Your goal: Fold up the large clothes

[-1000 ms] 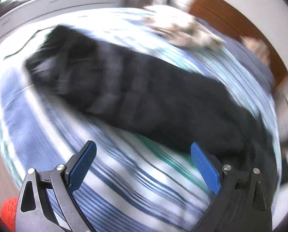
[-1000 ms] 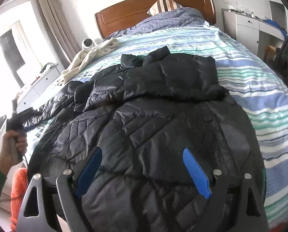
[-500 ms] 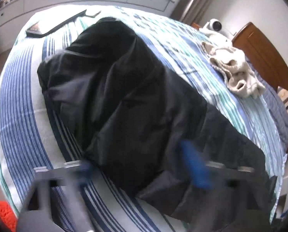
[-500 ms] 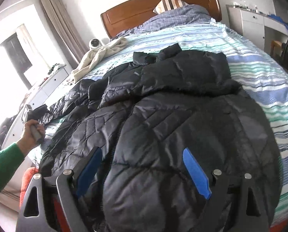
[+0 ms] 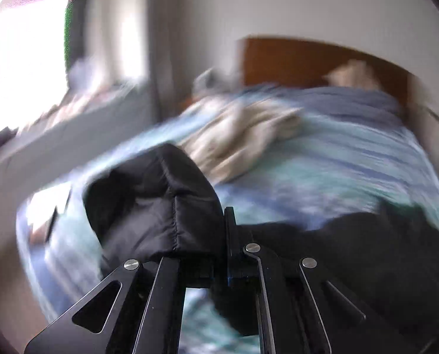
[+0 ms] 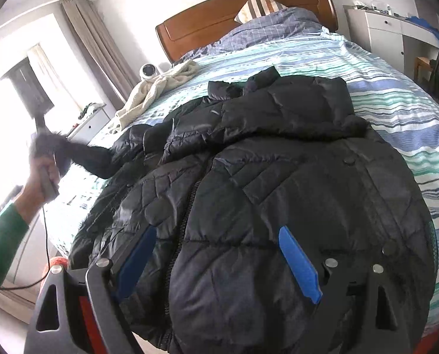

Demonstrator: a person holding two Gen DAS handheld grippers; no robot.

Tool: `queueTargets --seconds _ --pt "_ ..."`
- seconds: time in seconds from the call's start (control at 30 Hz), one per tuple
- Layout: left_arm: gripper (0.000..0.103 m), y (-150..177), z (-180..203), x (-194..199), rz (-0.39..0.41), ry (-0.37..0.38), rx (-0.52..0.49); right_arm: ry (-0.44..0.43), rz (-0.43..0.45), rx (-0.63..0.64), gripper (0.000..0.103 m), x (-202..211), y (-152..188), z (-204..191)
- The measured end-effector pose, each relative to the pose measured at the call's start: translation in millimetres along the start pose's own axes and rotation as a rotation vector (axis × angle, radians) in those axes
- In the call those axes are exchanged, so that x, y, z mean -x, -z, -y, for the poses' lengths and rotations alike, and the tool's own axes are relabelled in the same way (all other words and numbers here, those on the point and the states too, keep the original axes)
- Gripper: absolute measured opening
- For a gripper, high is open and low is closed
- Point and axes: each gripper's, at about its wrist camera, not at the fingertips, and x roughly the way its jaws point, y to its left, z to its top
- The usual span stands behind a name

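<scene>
A large black quilted jacket (image 6: 278,162) lies front up on the striped bed, collar toward the headboard. My left gripper (image 5: 219,236) is shut on the cuff end of the jacket's left sleeve (image 5: 160,203) and holds it lifted off the bed; in the right wrist view the left gripper (image 6: 47,147) shows at the far left with the sleeve (image 6: 92,159) stretched from it. My right gripper (image 6: 216,262) is open and empty, just above the jacket's lower hem.
The bed (image 6: 396,97) has a blue, green and white striped cover and a wooden headboard (image 6: 243,11). A cream knitted garment (image 6: 157,88) lies at the far left of the bed. A white dresser (image 6: 390,35) stands at the right, a low cabinet (image 6: 89,121) at the left.
My left gripper went from open above the sleeve to shut on its cuff end and lifted it off the bed. My right gripper stayed open over the hem.
</scene>
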Motion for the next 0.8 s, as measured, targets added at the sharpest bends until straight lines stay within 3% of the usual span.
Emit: queueTargets --seconds 0.1,0.23,0.37,0.43,0.47,0.5,0.63,0.7,0.8 --pt "0.003 -10 88 47 0.142 0.109 -0.255 0.004 0.005 -0.014 0.088 4 2 4" --pt "0.004 27 205 92 0.261 0.233 -0.642 0.013 0.03 -0.034 0.088 14 4 12" --pt "0.012 108 296 99 0.215 0.326 -0.966 0.031 0.05 -0.064 0.088 24 6 25" --pt "0.035 145 323 97 0.125 0.357 -1.055 0.043 0.061 -0.079 0.088 29 5 32" --pt "0.058 163 333 96 0.091 0.364 -1.09 0.054 0.066 -0.086 0.088 32 4 38" --pt "0.074 177 338 99 0.099 0.357 -1.115 0.064 0.072 -0.093 0.088 34 2 43" --pt "0.087 197 326 128 0.166 0.362 -1.143 0.106 0.111 -0.118 0.088 43 -18 69" --pt "0.096 190 308 139 0.14 0.399 -1.099 0.098 0.118 -0.128 0.088 37 -35 85" --pt "0.098 178 273 142 0.073 0.435 -1.006 0.033 0.089 -0.199 0.088 10 -65 110"
